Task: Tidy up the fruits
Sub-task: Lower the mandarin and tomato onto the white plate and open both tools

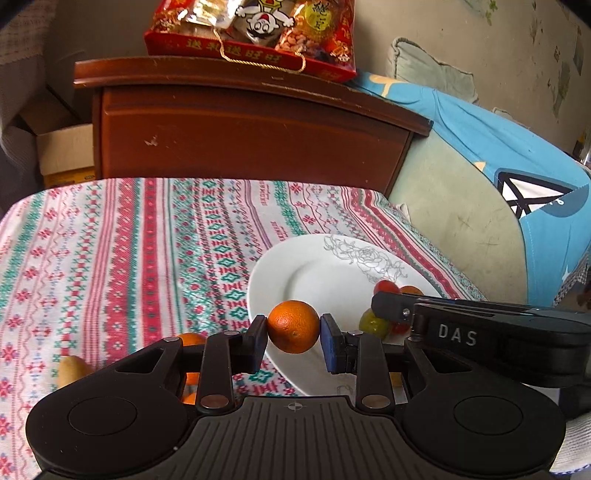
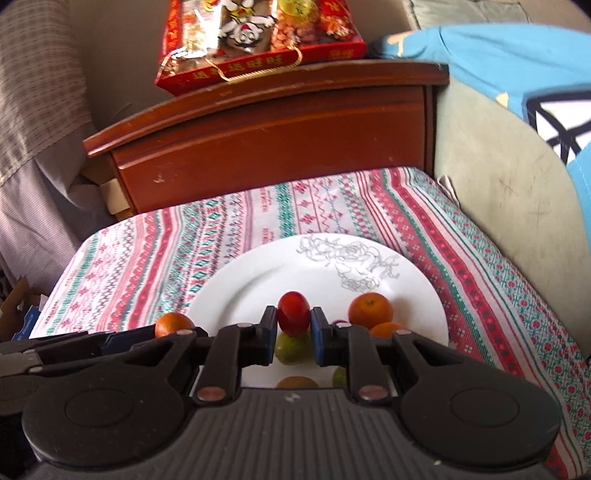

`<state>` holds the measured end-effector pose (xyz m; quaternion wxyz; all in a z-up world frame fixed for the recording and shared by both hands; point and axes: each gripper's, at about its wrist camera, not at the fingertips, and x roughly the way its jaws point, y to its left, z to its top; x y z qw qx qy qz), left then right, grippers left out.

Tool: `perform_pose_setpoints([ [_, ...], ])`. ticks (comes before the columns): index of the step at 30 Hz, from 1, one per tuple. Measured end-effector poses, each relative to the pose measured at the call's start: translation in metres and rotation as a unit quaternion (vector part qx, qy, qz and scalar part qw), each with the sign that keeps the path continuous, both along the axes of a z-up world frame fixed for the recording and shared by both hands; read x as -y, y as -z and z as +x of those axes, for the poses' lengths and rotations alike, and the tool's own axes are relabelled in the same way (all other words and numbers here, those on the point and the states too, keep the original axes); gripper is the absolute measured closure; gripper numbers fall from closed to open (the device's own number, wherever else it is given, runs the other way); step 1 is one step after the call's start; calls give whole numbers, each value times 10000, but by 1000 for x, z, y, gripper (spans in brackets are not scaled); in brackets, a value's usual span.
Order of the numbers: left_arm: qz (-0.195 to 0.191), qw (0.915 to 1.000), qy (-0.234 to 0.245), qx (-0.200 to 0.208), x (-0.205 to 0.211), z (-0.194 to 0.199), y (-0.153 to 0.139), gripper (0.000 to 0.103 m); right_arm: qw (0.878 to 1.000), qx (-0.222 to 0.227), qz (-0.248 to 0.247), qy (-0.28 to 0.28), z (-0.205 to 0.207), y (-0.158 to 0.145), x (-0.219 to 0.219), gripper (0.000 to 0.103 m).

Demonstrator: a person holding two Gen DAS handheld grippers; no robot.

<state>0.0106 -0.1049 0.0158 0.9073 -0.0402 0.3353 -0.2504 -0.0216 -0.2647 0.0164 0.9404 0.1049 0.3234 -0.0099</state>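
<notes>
My left gripper (image 1: 294,334) is shut on an orange (image 1: 293,326), held over the near left rim of the white plate (image 1: 295,273). My right gripper (image 2: 294,323) is shut on a small red fruit (image 2: 293,313), held above the plate (image 2: 258,280). On the plate lie an orange (image 2: 370,310), a second orange (image 2: 384,328) partly hidden, and a green fruit (image 2: 291,349) under the red one. In the left wrist view the right gripper's finger (image 1: 399,310) crosses over the plate's fruits (image 1: 373,323). More oranges (image 1: 190,339) and a yellow fruit (image 1: 72,369) lie on the cloth at left.
The patterned tablecloth (image 1: 129,258) covers the table. A brown wooden cabinet (image 1: 240,129) stands behind it with a red snack bag (image 1: 255,33) on top. A sofa with a blue cloth (image 1: 498,147) is at the right. Cardboard boxes (image 1: 62,155) sit at the far left.
</notes>
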Motion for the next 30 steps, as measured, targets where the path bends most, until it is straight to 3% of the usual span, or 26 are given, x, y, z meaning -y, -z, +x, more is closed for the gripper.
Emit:
perform_pose_setpoints([
  [6, -7, 9999, 114, -38, 9, 0, 5, 73, 9999, 14, 117, 107, 1, 0, 5, 81],
  [13, 91, 9997, 174, 128, 11, -8, -8, 71, 9997, 111, 135, 151, -1, -7, 6, 80],
  [24, 299, 9990, -327, 83, -30, -19, -29, 67, 9997, 216, 119, -50, -19, -19, -7, 79],
  [30, 216, 9973, -699, 13, -65, -26, -36, 67, 9995, 175, 155, -213, -32, -18, -23, 79],
])
